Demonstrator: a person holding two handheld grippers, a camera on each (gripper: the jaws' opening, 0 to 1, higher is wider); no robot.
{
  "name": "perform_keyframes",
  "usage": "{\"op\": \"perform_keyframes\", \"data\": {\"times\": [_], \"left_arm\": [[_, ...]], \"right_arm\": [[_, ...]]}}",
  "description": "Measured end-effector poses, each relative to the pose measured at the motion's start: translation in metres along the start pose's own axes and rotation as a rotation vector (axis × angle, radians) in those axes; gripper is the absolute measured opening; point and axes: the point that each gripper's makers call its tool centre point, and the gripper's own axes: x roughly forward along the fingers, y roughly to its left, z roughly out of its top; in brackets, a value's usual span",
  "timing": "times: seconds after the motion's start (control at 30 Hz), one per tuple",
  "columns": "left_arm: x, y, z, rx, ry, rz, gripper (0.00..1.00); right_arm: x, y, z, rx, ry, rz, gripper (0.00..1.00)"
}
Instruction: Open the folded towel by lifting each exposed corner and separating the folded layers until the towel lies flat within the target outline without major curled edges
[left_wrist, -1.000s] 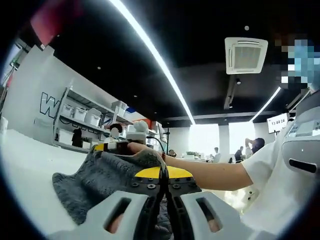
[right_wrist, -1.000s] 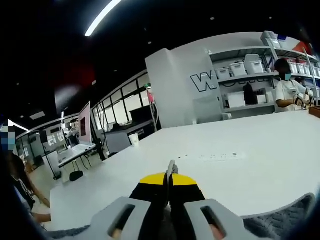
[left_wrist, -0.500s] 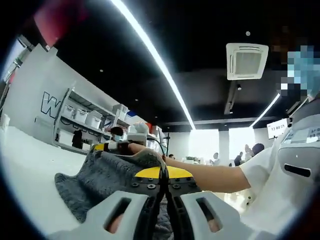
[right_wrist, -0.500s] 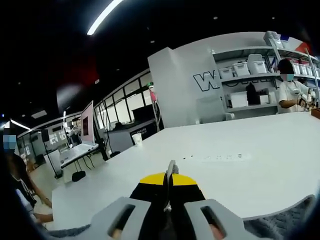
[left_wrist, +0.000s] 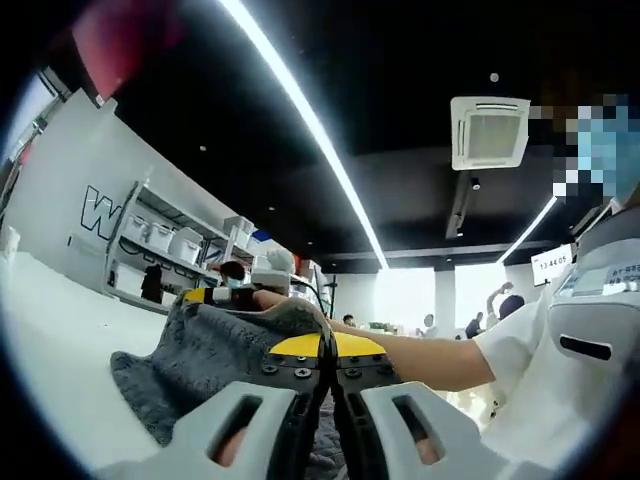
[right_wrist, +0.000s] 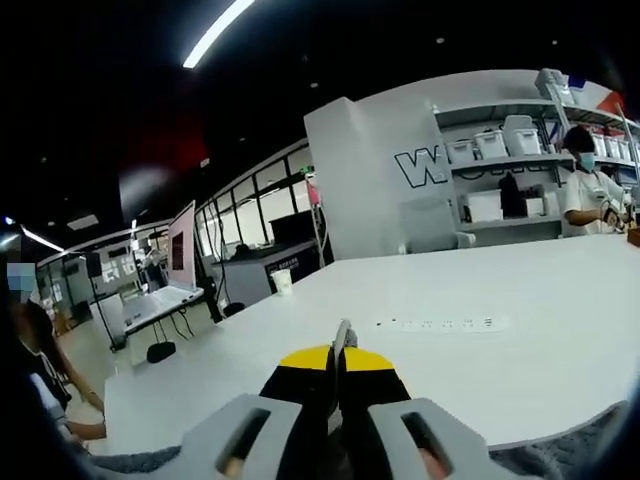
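Towel (left_wrist: 215, 360) of grey, nubby knit is seen draped and rumpled above the white table (left_wrist: 60, 350), so flattening is judged unfinished. An edge is pinched between the pressed-together jaws of the left gripper (left_wrist: 328, 385). The right gripper (right_wrist: 340, 385) has its jaws likewise closed on grey cloth (right_wrist: 560, 455); no target outline can be made out
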Motion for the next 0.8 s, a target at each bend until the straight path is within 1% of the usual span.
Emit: {"op": "perform_keyframes", "data": {"times": [0.07,0.3,0.37,0.43,0.5,0.53,0.8], "left_arm": [[-0.001,-0.001,0.001,-0.015,-0.006,-0.009,0.01],[-0.003,-0.001,0.009,-0.008,-0.022,-0.007,0.01],[-0.003,-0.002,0.011,-0.004,-0.026,-0.007,0.01],[-0.004,-0.001,0.012,0.005,-0.025,-0.004,0.01],[-0.006,0.001,0.014,-0.008,-0.027,-0.005,0.01],[-0.007,0.001,0.017,-0.011,-0.039,-0.001,0.01],[-0.008,-0.002,0.024,0.008,-0.041,0.013,0.01]], "right_arm": [[-0.001,0.002,0.001,0.002,-0.006,0.002,0.0],[-0.001,0.01,0.007,0.009,-0.012,0.017,0.0],[-0.001,0.014,0.012,-0.002,-0.018,0.022,0.0],[0.0,0.014,0.016,-0.011,-0.034,0.01,0.0],[0.001,0.015,0.016,-0.019,-0.029,0.01,0.0],[0.002,0.016,0.017,-0.012,-0.029,0.014,0.0],[0.003,0.028,0.021,-0.009,-0.041,0.032,0.0]]}}
